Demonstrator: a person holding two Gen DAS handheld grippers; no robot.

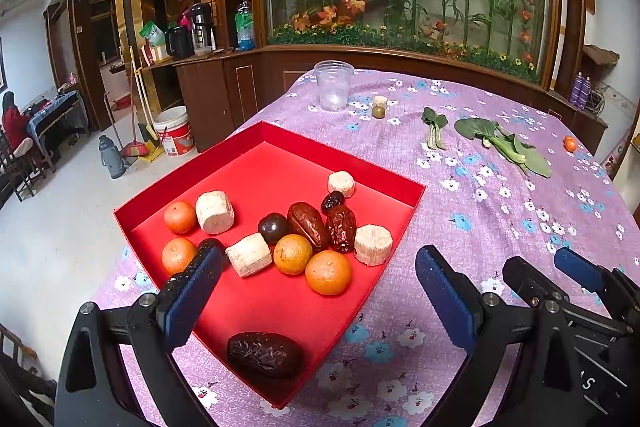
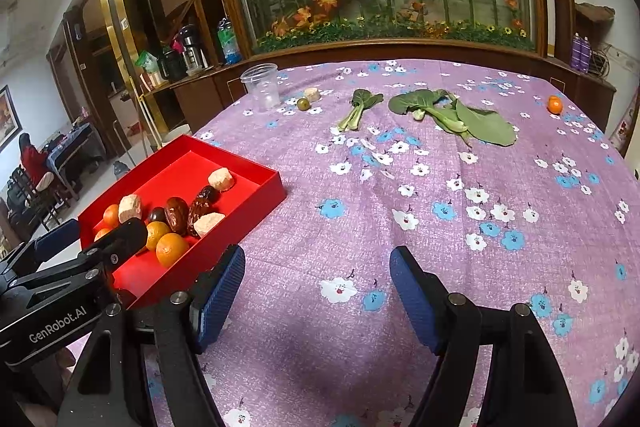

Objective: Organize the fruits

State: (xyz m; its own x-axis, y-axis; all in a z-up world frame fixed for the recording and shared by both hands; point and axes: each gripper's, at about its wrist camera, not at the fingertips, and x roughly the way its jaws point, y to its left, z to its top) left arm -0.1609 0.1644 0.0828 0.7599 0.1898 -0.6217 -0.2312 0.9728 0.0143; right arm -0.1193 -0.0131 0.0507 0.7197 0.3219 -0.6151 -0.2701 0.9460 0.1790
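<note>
A red box point(image 1: 280, 167) on the purple flowered cloth holds several oranges point(image 1: 329, 273), brown dates point(image 1: 308, 225) and pale cylindrical chunks point(image 1: 214, 211). One dark date point(image 1: 264, 355) lies alone in its near corner. My left gripper point(image 1: 319, 253) hovers open above the box's near part, gripping nothing. My right gripper point(image 2: 318, 259) stands open over bare cloth to the right of the box point(image 2: 224, 227), and is empty. Far across the table lie a lone orange point(image 2: 555, 104), a small green fruit point(image 2: 303, 103) and a pale chunk point(image 2: 312, 93).
A clear plastic cup point(image 2: 262, 87) stands at the table's far left. Leafy greens point(image 2: 452, 115) and a smaller sprig point(image 2: 356, 109) lie at the far middle. The table edge drops off left of the box. A person sits far off at the left.
</note>
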